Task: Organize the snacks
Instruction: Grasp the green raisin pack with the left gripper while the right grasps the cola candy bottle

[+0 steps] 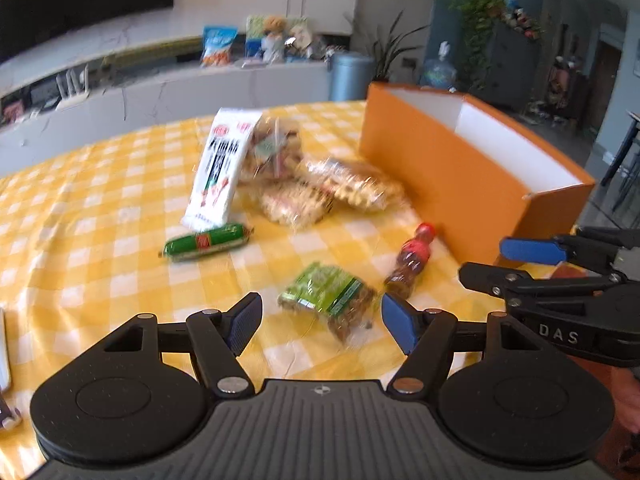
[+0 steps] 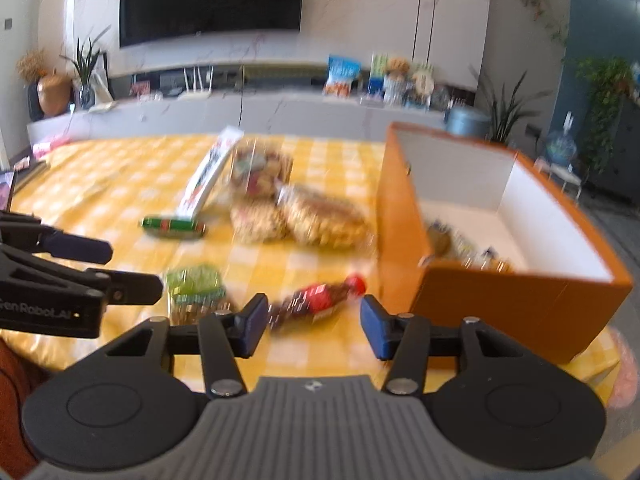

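My left gripper (image 1: 322,324) is open and empty, just above a green snack packet (image 1: 326,294) that lies between its blue pads. My right gripper (image 2: 314,326) is open and empty, with a small red-capped bottle (image 2: 316,300) lying on its side just ahead of it. The bottle also shows in the left wrist view (image 1: 410,262). An orange box (image 2: 508,280) with a white inside stands at the right and holds several small snacks (image 2: 460,246). A green sausage stick (image 1: 206,242), a white bag (image 1: 218,168) and clear cracker bags (image 1: 352,184) lie further back on the yellow checked tablecloth (image 1: 100,216).
The right gripper shows at the right edge of the left wrist view (image 1: 532,264). The left gripper shows at the left edge of the right wrist view (image 2: 108,268). A grey counter (image 2: 256,108) with snack bags and plants stands behind the table. The table edge runs close below the orange box.
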Available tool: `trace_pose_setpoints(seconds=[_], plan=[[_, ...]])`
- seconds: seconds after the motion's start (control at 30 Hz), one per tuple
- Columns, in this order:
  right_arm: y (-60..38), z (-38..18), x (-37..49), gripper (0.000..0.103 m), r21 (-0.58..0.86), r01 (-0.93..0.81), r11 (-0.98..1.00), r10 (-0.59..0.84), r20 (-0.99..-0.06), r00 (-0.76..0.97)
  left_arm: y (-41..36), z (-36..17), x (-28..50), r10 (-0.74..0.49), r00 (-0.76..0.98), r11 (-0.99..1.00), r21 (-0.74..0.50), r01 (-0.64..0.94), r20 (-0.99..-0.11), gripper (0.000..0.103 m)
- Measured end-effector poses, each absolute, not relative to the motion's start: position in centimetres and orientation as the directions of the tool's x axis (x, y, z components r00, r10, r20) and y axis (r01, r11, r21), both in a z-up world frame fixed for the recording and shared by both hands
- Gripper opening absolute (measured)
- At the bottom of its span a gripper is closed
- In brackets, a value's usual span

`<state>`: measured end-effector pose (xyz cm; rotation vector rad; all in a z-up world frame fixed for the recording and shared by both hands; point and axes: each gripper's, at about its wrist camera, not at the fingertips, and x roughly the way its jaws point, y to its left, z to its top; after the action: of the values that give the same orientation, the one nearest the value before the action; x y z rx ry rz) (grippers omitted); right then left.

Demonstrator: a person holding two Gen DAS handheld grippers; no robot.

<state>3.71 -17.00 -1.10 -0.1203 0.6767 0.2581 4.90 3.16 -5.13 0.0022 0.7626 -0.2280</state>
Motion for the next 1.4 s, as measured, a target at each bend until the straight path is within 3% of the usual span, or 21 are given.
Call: trace_pose_setpoints(seconds=[0.23, 0.77, 1.0, 1.07, 1.4], plan=[[-17.0, -2.4, 5.3, 0.047, 0.038, -0.215, 0.976, 0.184, -0.676, 0.714, 5.0, -6.8, 6.4, -0.217, 0.649, 0.938, -0.341, -0.069, -0.729, 0.081], [-16.6, -4.0, 6.7, 0.048, 0.087, -0.153, 0.984, 0.171, -0.687, 0.707, 1.6, -8.5, 10.1, -0.114, 0.594, 0.924, -0.304, -0.23, -0.797, 0.082], [-16.7, -4.3, 7.5, 0.048, 0.11, -0.12, 0.987, 0.163, -0.688, 0.707, 0.7, -9.0, 10.6, -0.07, 0.588, 0.964, -0.205, -0.167, -0.806, 0.064], [-16.5, -4.4, 7.6, 0.048, 0.113, -0.113, 0.987, 0.16, -0.691, 0.705, 0.8, -8.8, 10.7, -0.076, 0.585, 0.971, -0.194, -0.142, -0.808, 0.054], [-15.4, -4.6, 7.7, 0.048, 0.159, -0.11, 0.981, 0.191, -0.688, 0.701, 4.1, -7.9, 10.4, -0.035, 0.638, 0.977, -0.161, -0.141, -0.769, 0.049]])
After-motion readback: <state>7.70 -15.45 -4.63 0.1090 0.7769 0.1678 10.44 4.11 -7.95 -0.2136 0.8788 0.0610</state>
